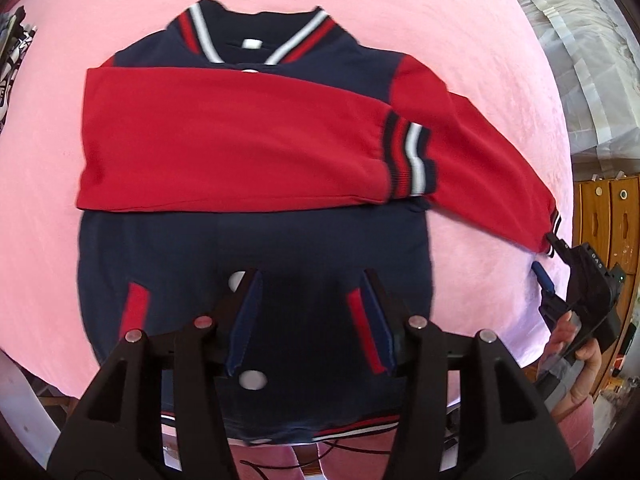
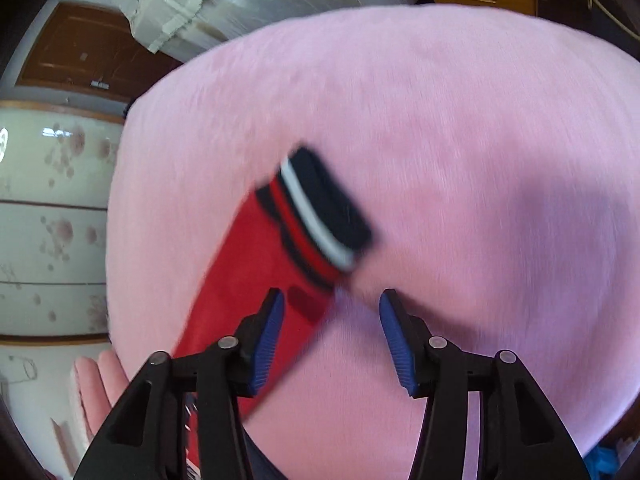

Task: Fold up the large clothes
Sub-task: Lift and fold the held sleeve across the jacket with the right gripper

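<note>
Over the pink blanket (image 1: 60, 160), both our hand-held grippers (image 1: 312, 312) (image 2: 332, 328) gape empty above the jacket (image 1: 256, 248), one sleeve (image 1: 232, 140) folded across.

The left wrist view looks almost straight down from above the jacket (image 1: 256, 208), its hem nearest the lens, taking in the whole garment on the pink blanket (image 1: 400, 8). The right wrist view sits low, tilted, close over the jacket's outstretched sleeve cuff (image 2: 320, 216). Both share that cuff (image 1: 554, 226) and the blanket (image 2: 480, 120).
</note>
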`<state>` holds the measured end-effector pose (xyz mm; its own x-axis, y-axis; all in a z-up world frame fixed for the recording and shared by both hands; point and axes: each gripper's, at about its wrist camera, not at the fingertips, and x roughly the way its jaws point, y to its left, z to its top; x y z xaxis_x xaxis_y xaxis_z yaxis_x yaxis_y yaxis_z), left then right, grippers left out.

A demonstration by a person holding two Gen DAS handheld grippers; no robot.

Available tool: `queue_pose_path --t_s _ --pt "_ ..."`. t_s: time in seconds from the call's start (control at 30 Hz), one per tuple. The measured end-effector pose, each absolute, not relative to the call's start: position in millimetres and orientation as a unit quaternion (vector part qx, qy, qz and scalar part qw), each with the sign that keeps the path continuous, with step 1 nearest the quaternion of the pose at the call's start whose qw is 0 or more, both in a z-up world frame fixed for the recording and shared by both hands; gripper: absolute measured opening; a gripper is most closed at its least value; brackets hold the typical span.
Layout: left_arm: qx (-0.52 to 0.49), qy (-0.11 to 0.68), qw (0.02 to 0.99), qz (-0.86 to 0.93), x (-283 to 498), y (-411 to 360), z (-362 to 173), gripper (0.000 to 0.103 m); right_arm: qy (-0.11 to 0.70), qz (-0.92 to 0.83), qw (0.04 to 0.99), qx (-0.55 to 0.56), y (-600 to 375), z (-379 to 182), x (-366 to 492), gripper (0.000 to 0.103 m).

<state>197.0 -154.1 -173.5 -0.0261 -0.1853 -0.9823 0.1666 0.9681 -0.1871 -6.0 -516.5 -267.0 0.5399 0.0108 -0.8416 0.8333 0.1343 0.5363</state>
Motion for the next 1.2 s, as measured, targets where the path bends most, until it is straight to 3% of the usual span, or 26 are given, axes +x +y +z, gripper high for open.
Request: queue_pose_path --t_s 0.07,0.17,0.33,0.73,1.03,1.2 --pt "0.005 0.701 0.704 -0.113 195.2 -166.7 -171.2 0.048 0.357 -0.306 0.653 0.594 -530.6 -272.7 -5.6 0.044" --pt "0.009 0.697 0.71 -0.104 196.1 -176.9 -167.0 0.048 0.347 -0.303 0.655 0.599 -541.8 -274.7 -3.5 0.025" --pt "0.001 0.684 0.723 -0.096 195.8 -175.5 -149.8 0.048 0.34 -0.294 0.668 0.593 -542.4 -267.8 11.1 0.011" --pt "-0.02 0.668 0.739 -0.088 196.1 -116.2 -125.8 0.048 0.302 -0.257 0.787 0.472 -486.6 -158.2 51.2 0.009" --pt "-0.02 0.657 0.747 -0.103 188.5 -25.2 -106.3 0.048 0.272 -0.178 0.869 0.373 -357.7 -66.2 104.0 0.009" --pt "-0.026 0.649 0.754 -0.098 195.3 29.3 -96.4 0.048 0.289 -0.115 0.891 0.329 -270.0 -63.6 143.5 0.009"
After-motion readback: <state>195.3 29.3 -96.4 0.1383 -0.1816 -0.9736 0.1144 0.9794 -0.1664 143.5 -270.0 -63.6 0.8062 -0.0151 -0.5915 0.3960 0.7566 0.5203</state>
